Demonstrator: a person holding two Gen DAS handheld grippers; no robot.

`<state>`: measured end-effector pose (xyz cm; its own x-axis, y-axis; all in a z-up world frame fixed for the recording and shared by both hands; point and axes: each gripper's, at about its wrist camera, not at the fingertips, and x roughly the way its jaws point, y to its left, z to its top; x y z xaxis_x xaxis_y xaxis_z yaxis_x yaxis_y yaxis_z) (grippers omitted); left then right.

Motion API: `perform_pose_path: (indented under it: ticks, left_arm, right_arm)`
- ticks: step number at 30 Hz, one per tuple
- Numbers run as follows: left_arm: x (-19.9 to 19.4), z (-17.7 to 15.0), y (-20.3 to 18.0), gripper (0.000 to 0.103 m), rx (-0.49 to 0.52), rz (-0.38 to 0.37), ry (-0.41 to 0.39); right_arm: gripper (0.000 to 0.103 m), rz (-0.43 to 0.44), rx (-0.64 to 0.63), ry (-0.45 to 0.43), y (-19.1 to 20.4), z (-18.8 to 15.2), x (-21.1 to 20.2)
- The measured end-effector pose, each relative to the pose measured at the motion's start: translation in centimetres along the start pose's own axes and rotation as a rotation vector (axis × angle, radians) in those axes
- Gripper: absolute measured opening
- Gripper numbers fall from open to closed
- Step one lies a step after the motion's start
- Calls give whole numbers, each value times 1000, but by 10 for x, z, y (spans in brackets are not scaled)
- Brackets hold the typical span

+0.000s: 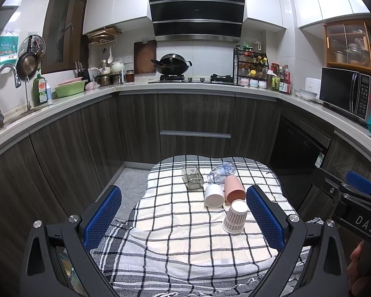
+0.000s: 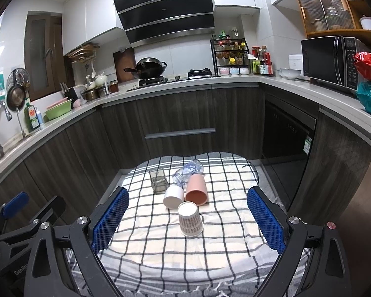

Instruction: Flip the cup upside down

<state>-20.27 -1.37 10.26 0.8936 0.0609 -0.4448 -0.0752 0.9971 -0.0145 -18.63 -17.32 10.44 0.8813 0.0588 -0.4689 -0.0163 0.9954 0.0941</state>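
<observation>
Both tongs (image 1: 184, 199) (image 2: 188, 200) level, agape; patterned cup (image 2: 190, 220) inverted

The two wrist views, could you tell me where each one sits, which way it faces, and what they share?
Left wrist: on the left gripper, facing the stove wall over the checked cloth; the right gripper and a hand show at right.
Right wrist: on the right gripper, same heading; the left gripper shows at left.
Shared: patterned paper cup, upside down, white cup, pink cup, both on their sides.
</observation>
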Motion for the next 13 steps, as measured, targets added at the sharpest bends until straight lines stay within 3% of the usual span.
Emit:
perform_pose_path:
  ticks: [13]
  left_arm:
    - [14,-3,7,103,-44,12,55]
  right_arm:
    - [96,2,9,11,3,-8,2]
